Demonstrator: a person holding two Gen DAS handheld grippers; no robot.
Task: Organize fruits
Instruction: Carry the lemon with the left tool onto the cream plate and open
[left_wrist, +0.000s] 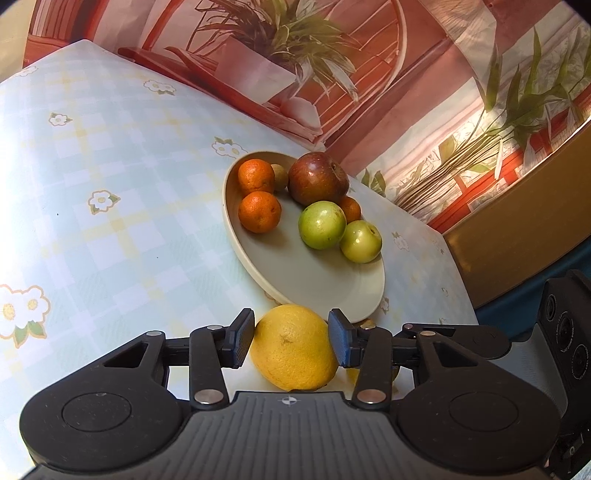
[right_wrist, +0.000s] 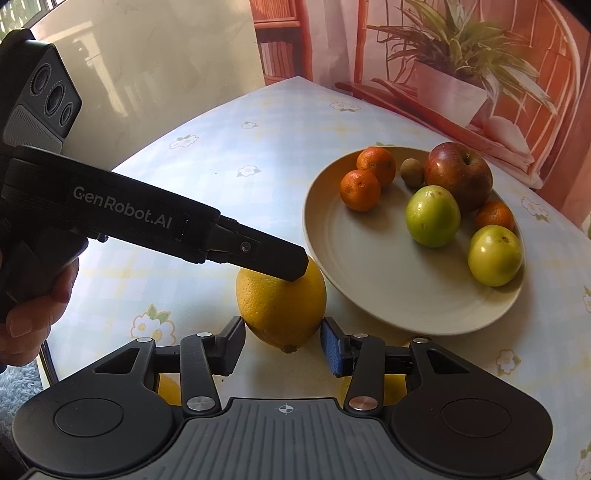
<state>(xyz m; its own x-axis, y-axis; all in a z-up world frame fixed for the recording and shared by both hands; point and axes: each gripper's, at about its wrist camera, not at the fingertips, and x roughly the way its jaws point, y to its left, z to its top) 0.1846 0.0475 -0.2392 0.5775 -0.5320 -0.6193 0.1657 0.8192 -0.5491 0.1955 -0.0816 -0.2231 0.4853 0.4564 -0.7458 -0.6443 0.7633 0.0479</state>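
Lying beside the plate (right_wrist: 369, 310), long axis toward the lower frame edge, a yellow citrus (right_wrist: 280, 306) sits between both narrowly parted tongs, the left gripper (left_wrist: 291, 341) marked "GenRobot.AI", the right gripper (right_wrist: 283, 345) alongside.

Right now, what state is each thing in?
yellow citrus, resting on the tablecloth beside the plate
plate, loaded with fruit, partly bare
left gripper, astride the citrus, grip unclear
right gripper, open, astride the citrus
red apple, on the plate
mandarins, three, on the plate

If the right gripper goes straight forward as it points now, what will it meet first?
Most likely the large yellow citrus fruit, which lies just ahead of the right gripper, almost between its pads. The plate lies farther right.
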